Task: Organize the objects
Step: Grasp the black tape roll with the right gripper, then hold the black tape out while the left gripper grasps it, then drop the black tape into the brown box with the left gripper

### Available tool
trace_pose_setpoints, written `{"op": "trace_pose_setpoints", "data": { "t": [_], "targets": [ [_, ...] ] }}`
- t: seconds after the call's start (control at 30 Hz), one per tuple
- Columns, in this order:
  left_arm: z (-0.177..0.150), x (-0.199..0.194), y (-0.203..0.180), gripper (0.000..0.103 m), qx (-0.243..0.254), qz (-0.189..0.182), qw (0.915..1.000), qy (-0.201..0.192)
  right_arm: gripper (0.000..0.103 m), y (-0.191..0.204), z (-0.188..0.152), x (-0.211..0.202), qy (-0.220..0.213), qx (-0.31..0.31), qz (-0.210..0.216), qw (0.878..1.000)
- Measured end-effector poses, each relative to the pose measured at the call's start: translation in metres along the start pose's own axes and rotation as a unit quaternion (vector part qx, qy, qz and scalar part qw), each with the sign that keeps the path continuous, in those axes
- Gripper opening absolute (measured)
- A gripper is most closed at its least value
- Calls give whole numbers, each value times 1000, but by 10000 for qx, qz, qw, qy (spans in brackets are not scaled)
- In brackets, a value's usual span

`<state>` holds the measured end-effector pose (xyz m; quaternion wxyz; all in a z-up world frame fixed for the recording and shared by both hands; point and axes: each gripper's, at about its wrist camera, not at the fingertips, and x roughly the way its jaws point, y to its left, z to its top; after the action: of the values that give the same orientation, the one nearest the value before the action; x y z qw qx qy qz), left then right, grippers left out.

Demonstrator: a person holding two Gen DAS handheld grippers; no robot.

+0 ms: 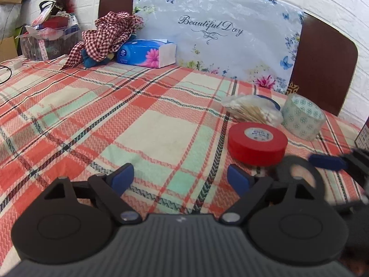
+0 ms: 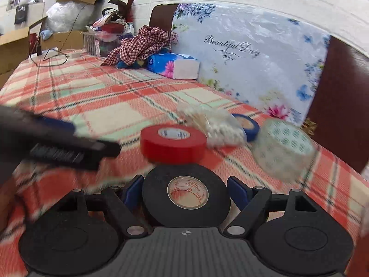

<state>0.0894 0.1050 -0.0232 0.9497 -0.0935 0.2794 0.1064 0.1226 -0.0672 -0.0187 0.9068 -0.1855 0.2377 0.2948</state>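
Right gripper point(image 2: 185, 190) fingers clenched on the black tape roll point(image 2: 185, 195), just in front of the red tape roll point(image 2: 173, 143) on the plaid surface point(image 2: 110, 106) — left gripper point(image 1: 180, 178) fingers spread wide, holding nothing, beside the red roll.

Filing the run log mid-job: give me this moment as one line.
right gripper: shut on black tape roll | left gripper: open, empty | red tape roll: on tablecloth

Motion blurs the clear patterned tape point(image 2: 284, 149); cotton swabs point(image 2: 216, 124) half-hide the blue tape point(image 2: 250, 125)
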Motion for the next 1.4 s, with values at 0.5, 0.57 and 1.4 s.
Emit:
{"op": "trace_pose_setpoints", "data": {
  "t": [0.5, 0.57, 1.4],
  "targets": [
    [-17, -55, -145, 64, 1405, -2647, 9445, 1348, 81, -10, -107, -159, 403, 1589, -1448, 9758],
    [-28, -62, -167, 62, 1724, -2892, 9280, 1594, 81, -9, -107, -159, 403, 1574, -1456, 9759],
    [35, -95, -349, 53, 2933, -3465, 8909, 125, 76, -134, -81, -188, -1347, 1825, -3526, 9079]
  ]
}}
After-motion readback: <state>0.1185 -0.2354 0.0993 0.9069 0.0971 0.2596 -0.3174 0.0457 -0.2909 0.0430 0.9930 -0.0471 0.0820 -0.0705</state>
